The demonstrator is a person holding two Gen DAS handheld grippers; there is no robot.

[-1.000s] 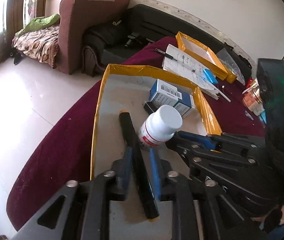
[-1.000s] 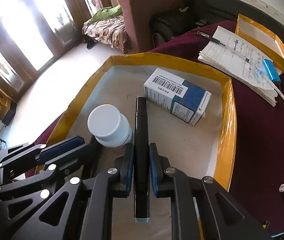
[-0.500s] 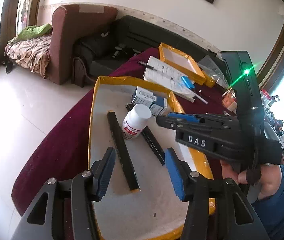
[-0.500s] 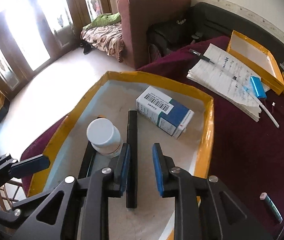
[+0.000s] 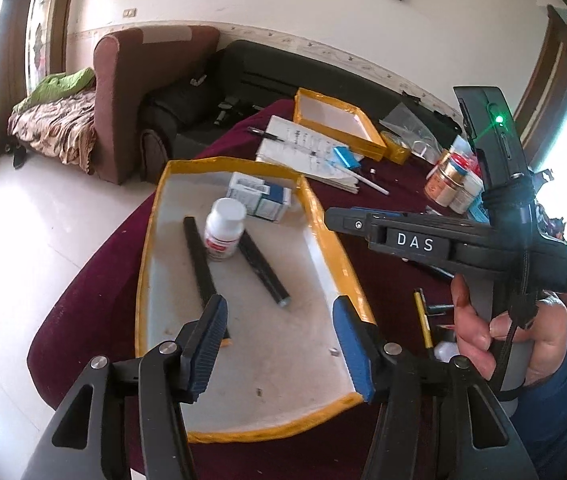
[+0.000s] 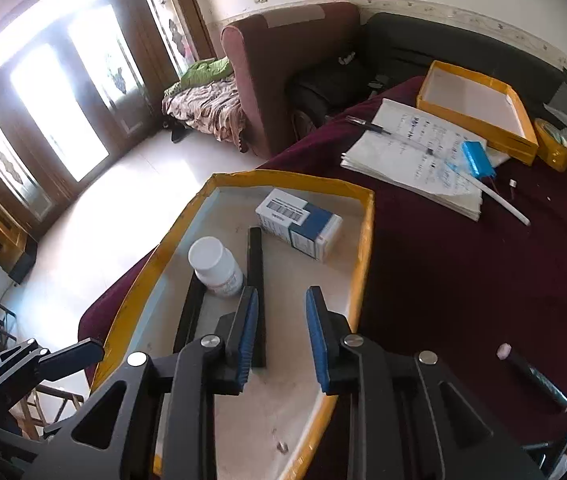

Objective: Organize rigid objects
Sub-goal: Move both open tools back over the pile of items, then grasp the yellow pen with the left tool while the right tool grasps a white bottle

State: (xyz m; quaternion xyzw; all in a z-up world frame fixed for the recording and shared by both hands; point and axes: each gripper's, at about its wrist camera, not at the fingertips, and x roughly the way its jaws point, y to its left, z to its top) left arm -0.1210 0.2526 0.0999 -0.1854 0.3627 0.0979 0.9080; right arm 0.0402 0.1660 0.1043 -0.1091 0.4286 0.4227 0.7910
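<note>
**A:** So both your grippers are empty right now. Left gripper has its jaws spread wide and opening, nothing between them. Right gripper is only a narrow gap apart, also opening, nothing pinched. Both black sticks lie flat in the yellow-rimmed tray near the counter's front corner: one left of the white pill bottle, the other right of it, both touching or nearly touching it.

**B:** That bottle is what I'd worry about. It stands upright, wedged between the sticks, so if you nudge either one it probably tips or rolls into the blue-and-white box by the tray's far rim.

**A:** Also watch your grippers, they hover close together over the same tray.

**B:** Still loose on the maroon counter: a dark marker and a yellow pencil near the tray's right rim. The notebook and second tray crowd the far edge.
</note>
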